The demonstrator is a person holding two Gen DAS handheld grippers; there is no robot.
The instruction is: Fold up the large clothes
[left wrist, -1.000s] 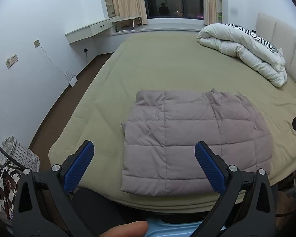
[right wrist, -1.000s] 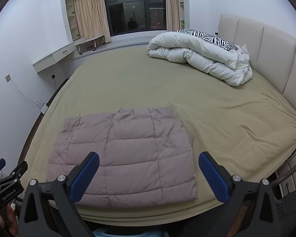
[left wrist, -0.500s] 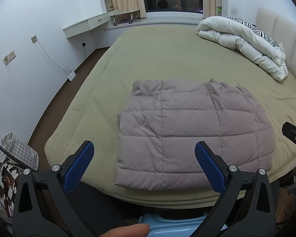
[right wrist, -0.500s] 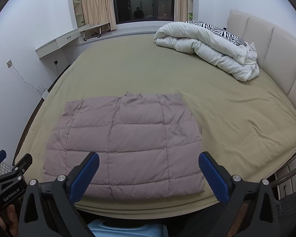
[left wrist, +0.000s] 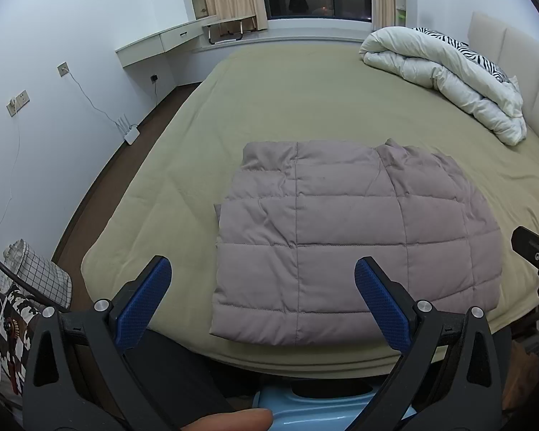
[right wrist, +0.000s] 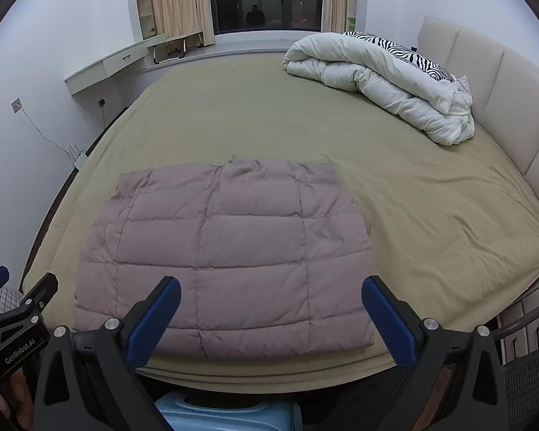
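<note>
Already folded into a flat rectangle, the jacket [left wrist: 355, 248] lies at the bed's [left wrist: 305, 100] near edge. Both claws, left [left wrist: 262, 301] and right [right wrist: 269, 318], hang released above it; another fold would need gripping an edge.

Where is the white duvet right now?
In both wrist views the white duvet lies bundled at the bed's far right, against the headboard, well apart from the folded jacket.

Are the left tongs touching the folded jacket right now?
Apart. The left wrist view shows the left tongs open, held back off the bed edge, while the jacket lies flat beyond them.
</note>
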